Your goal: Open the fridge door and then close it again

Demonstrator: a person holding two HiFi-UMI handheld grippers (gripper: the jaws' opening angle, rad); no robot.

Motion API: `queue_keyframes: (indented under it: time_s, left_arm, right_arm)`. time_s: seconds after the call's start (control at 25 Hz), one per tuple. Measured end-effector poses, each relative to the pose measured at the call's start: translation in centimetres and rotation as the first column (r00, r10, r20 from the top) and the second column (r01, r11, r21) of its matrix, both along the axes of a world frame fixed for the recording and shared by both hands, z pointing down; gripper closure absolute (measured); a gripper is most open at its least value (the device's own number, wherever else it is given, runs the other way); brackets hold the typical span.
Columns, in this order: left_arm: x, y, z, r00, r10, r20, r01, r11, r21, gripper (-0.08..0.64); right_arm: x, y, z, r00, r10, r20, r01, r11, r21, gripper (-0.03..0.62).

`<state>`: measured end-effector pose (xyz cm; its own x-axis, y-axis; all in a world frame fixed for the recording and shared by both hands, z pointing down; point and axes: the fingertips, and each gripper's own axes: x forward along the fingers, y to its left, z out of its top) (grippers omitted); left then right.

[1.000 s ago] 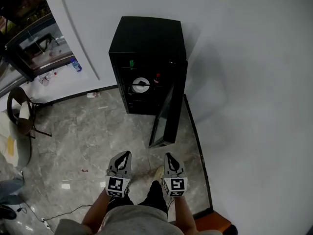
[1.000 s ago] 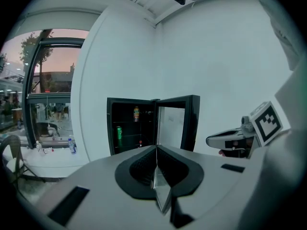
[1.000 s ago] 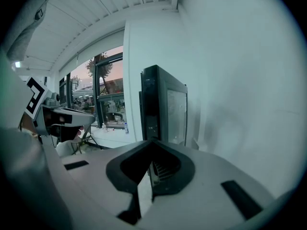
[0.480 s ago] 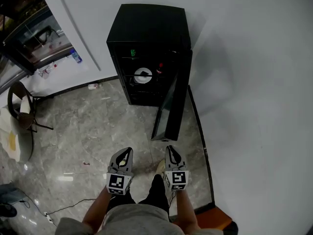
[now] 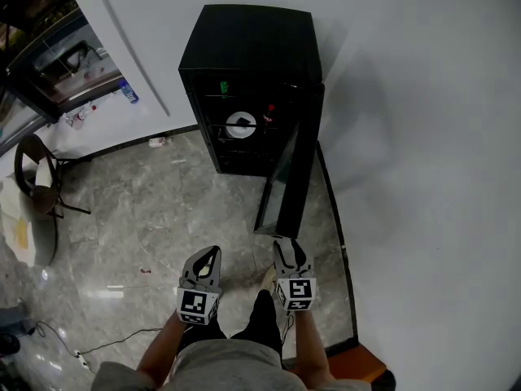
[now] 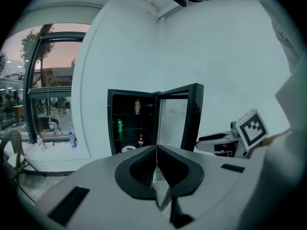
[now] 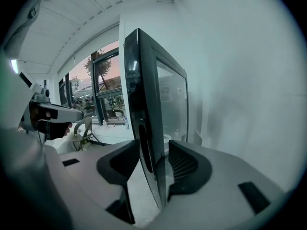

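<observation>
A black mini fridge stands against the white wall, its glass door swung wide open toward me. On its shelves are a green can, a red-capped bottle and a white plate. My right gripper is at the door's free edge; its jaws have just been opening and now straddle the door edge, with a gap on the right side. My left gripper hovers beside it over the floor, shut and empty, pointing at the fridge.
The white wall runs close along the right of the door. A chair stands at the left, and small bottles lie by the glass front at the back left. A cable trails on the marble floor near my feet.
My right gripper has moved forward to the open door's edge, and its jaws have parted around it. The left gripper has stayed about where it was.
</observation>
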<state>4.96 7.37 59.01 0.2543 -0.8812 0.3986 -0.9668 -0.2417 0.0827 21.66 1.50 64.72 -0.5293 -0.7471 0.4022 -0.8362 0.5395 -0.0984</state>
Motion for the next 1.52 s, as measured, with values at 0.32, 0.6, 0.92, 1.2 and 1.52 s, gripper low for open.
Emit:
queue_keyframes:
  time_s: [0.32, 0.6, 0.92, 1.2, 1.52]
  left_arm:
    - [-0.1, -0.7, 0.2, 1.0, -0.005, 0.001, 0.005, 1.0, -0.004, 0.552]
    - [-0.7, -1.0, 0.6, 1.0, -0.021, 0.009, 0.021, 1.0, -0.014, 0.552]
    - [-1.3, -0.9, 0.8, 1.0, -0.029, -0.001, 0.029, 1.0, -0.008, 0.552]
    - [-2.2, -1.0, 0.5, 0.999, -0.042, 0.0, 0.042, 0.999, -0.008, 0.552]
    - [-3.9, -1.0, 0.3, 0.998, -0.064, -0.003, 0.064, 0.998, -0.007, 0.552]
  right_arm:
    - [-0.3, -0.5, 0.5, 1.0, -0.011, -0.019, 0.011, 1.0, -0.009, 0.405]
    - [-0.3, -1.3, 0.5, 1.0, -0.008, -0.031, 0.008, 1.0, -0.002, 0.449]
    - [-1.1, -1.0, 0.6, 0.998, -0.008, -0.059, 0.009, 1.0, 0.014, 0.515]
    - [-1.3, -0.9, 0.4, 0.997, -0.021, -0.068, 0.022, 1.0, 0.012, 0.515]
    - [-3.2, -1.0, 0.4, 0.996, -0.051, -0.067, 0.052, 0.999, 0.012, 0.514]
